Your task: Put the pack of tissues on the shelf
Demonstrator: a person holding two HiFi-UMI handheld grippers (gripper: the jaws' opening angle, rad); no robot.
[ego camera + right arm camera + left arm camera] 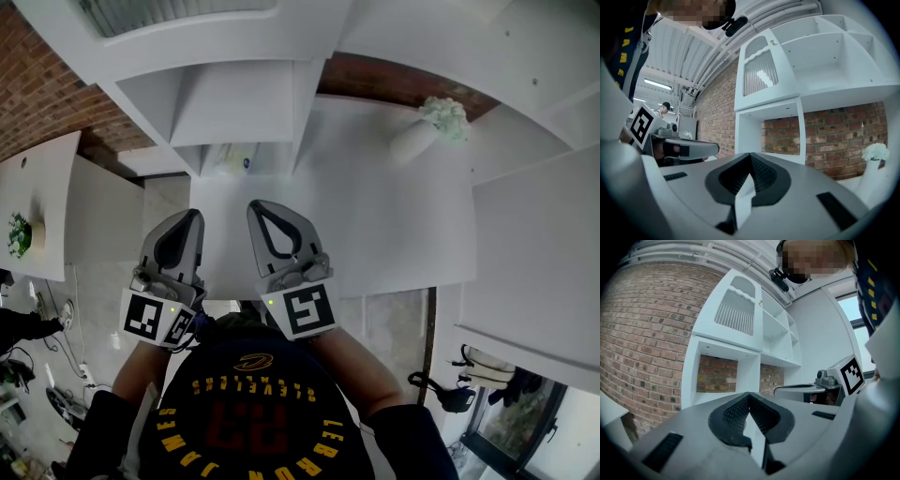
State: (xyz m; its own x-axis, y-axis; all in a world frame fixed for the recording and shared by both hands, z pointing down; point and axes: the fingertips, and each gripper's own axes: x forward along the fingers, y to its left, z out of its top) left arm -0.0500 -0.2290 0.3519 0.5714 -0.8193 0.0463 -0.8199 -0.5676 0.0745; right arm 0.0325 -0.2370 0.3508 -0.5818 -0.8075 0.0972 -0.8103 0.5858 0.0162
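Observation:
Both grippers are held close to the person's chest, pointing at the white shelf unit (234, 103). My left gripper (192, 217) is shut, its dark ribbed pads meeting at the tip (749, 394) with nothing between them. My right gripper (258, 206) is also shut and holds nothing (750, 155). A small pale object with a blue spot (236, 162) lies in a low compartment of the shelf; it is too small to tell whether it is the pack of tissues. The open shelf compartments (820, 61) look bare in both gripper views.
A white vase with white flowers (433, 124) stands on the white counter (394, 225) right of the shelf, seen also in the right gripper view (874, 161). A brick wall (651, 333) runs behind. A white table with a green plant (19, 234) stands at the left.

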